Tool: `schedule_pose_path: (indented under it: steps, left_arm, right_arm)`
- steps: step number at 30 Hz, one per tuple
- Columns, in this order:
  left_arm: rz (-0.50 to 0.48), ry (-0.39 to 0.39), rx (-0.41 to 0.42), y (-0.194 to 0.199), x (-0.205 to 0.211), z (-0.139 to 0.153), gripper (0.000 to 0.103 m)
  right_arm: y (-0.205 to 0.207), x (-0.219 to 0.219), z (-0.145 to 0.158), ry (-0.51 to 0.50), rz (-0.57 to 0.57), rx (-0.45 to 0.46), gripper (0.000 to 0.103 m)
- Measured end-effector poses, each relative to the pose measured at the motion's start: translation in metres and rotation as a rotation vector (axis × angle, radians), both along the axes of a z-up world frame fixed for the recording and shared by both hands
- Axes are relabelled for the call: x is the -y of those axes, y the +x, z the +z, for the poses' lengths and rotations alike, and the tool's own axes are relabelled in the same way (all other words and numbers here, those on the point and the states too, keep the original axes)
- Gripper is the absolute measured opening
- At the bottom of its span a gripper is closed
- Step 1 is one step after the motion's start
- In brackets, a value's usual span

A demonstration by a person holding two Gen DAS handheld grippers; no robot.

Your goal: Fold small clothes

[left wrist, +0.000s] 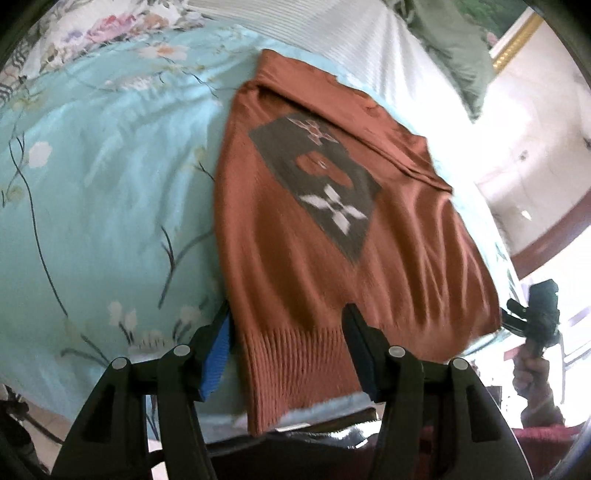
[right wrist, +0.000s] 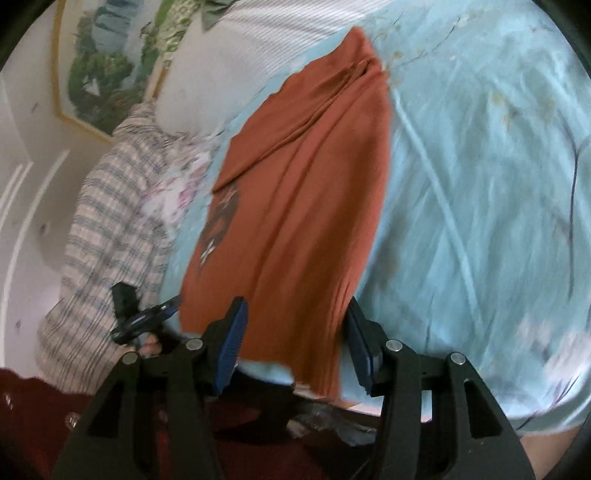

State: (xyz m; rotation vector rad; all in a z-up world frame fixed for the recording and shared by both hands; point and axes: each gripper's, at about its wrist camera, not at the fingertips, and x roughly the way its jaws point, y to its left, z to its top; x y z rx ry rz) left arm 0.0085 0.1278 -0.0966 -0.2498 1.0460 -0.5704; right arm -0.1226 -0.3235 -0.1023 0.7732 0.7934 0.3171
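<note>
A rust-orange knit sweater (left wrist: pixel 314 240) with a grey patch on its front lies flat on a light blue floral bedspread (left wrist: pixel 103 192). One side looks folded in over the body. My left gripper (left wrist: pixel 288 332) is open, its fingers straddling the ribbed hem near the bed's front edge. In the right wrist view the same sweater (right wrist: pixel 306 206) runs away from me, and my right gripper (right wrist: pixel 295 325) is open over its near end. The right gripper also shows at the right edge of the left wrist view (left wrist: pixel 535 314), held in a hand.
A striped white pillow (left wrist: pixel 332 33) lies at the head of the bed. A striped blue-and-cream cloth (right wrist: pixel 107 236) and a floral cloth lie left of the sweater. A framed picture (right wrist: pixel 107 59) hangs on the wall. The bed's front edge is just below the grippers.
</note>
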Motion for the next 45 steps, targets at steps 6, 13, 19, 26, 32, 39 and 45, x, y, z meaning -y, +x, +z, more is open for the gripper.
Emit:
schedule_pose_path:
  steps: [6, 13, 19, 26, 32, 39, 45]
  left_arm:
    - [-0.03, -0.032, -0.016, -0.001, -0.005, -0.002, 0.055]
    - [-0.048, -0.007, -0.007, 0.0, -0.001, -0.003, 0.045]
    - [-0.053, 0.027, 0.017, -0.002, -0.001, -0.001, 0.005]
    - [-0.024, -0.033, -0.026, 0.0, -0.013, -0.006, 0.006]
    - [0.011, -0.161, 0.062, -0.007, -0.023, 0.022, 0.006]
    - [0.077, -0.263, 0.185, 0.021, -0.018, 0.072, 0.005]
    - [0.096, -0.232, 0.282, 0.078, 0.012, 0.099, 0.005]
  right_arm:
    - [0.009, 0.005, -0.006, 0.061, -0.022, 0.031, 0.054]
    - [0.011, 0.0, -0.002, 0.021, 0.022, 0.026, 0.051]
    - [-0.005, -0.002, -0.002, 0.075, 0.025, 0.04, 0.007]
    - [-0.014, 0.005, -0.004, 0.143, 0.035, 0.084, 0.007]
    - [-0.021, 0.016, 0.014, 0.258, 0.026, 0.206, 0.007]
    - [0.009, 0.035, 0.05, 0.246, -0.029, 0.289, 0.007]
    - [0.073, 0.063, 0.076, 0.143, -0.113, 0.294, 0.007]
